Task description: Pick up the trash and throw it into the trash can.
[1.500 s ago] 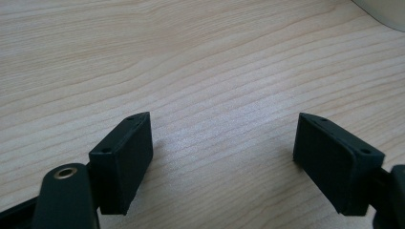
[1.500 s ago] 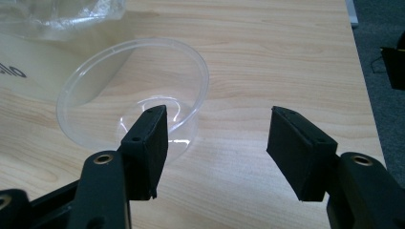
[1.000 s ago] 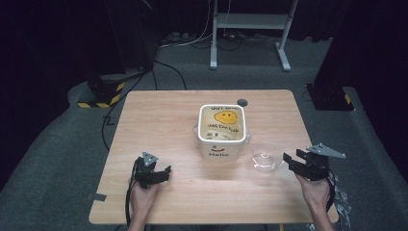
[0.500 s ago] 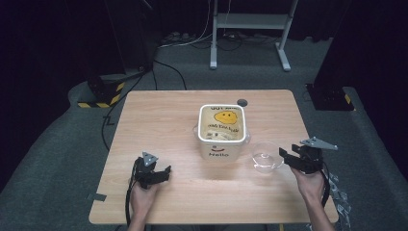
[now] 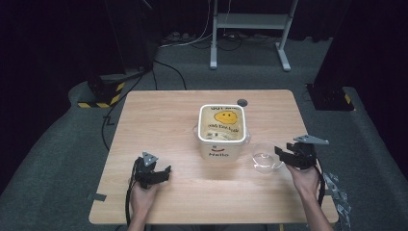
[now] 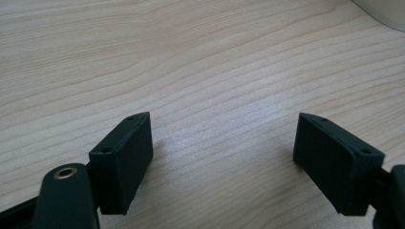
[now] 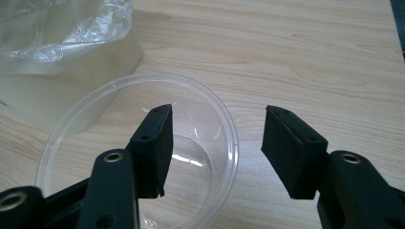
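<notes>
1. A light wooden table point(image 5: 159, 120) stands on grey carpet; the person's forearms enter from the bottom edge of the high view, cut off there.
2. A white square bucket point(image 5: 222, 131) stands near the table's middle. Its front reads "Hello"; a yellow smiley and some dark lettering show inside, the lettering too small to read.
3. In the right gripper view the bucket's top is cut off at the upper left, where a crinkled clear plastic liner point(image 7: 67, 28) drapes over its pale wall.
4. A clear plastic bowl point(image 5: 266, 157) sits upright on the table just right of the bucket's front corner. It is see-through, so its rim is faint in the high view.
5. The right gripper point(image 5: 292, 155) is released, jaws wide apart. In the right gripper view point(image 7: 217, 145) its left jaw overlaps the bowl point(image 7: 200, 138) and its right jaw stands outside the rim; whether either touches the bowl cannot be told.
6. The left gripper point(image 5: 155, 172) lies low at the table's front left, well apart from the bucket, jaws spread wide point(image 6: 222, 152) over bare wood.
7. A small dark round thing point(image 5: 242, 102) sits near the far edge; what it is cannot be made out.
</notes>
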A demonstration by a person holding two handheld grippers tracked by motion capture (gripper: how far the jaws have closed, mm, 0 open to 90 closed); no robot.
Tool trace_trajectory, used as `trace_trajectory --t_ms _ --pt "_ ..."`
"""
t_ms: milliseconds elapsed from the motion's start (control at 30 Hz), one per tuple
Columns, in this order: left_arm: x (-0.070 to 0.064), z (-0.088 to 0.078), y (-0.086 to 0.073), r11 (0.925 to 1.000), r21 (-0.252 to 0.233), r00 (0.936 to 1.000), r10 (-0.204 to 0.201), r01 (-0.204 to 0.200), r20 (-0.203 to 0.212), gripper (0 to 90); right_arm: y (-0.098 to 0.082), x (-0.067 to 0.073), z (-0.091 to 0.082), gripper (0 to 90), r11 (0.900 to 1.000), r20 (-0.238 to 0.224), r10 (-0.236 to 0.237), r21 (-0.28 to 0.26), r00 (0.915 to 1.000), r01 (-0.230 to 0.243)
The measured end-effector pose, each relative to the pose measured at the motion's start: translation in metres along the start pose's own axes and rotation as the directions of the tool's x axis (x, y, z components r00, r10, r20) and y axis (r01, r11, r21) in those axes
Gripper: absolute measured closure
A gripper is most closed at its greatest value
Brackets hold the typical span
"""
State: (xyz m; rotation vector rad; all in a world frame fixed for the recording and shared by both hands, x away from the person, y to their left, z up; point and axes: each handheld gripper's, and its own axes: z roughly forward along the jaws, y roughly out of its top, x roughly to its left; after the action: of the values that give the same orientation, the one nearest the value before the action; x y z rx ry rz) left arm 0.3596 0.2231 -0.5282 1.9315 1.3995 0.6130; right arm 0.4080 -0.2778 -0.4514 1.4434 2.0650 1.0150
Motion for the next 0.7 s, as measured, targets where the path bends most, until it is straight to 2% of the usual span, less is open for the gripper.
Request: trace_trajectory --t_ms 167,267,367,700 --pt "0.0 0.0 0.0 1.0 0.0 1.0 0.0 0.0 0.0 21.2 0.0 0.0 0.004 50.0 1.0 -0.006 0.0 0.015 1.0 0.0" --pt "0.0 0.0 0.0 1.0 -0.001 1.0 0.0 0.0 0.0 21.3 0.0 -0.001 0.006 57.5 1.0 -0.013 -0.003 0.012 0.9999 0.003" --pt "0.0 0.0 0.0 1.0 0.0 1.0 0.0 0.0 0.0 21.3 0.0 -0.001 0.008 61.3 1.0 -0.02 -0.006 0.014 0.9998 0.006" --pt "0.0 0.0 0.0 1.0 0.0 1.0 0.0 0.0 0.0 21.3 -0.001 0.0 0.016 69.8 0.999 -0.034 -0.033 0.042 0.9989 0.035"
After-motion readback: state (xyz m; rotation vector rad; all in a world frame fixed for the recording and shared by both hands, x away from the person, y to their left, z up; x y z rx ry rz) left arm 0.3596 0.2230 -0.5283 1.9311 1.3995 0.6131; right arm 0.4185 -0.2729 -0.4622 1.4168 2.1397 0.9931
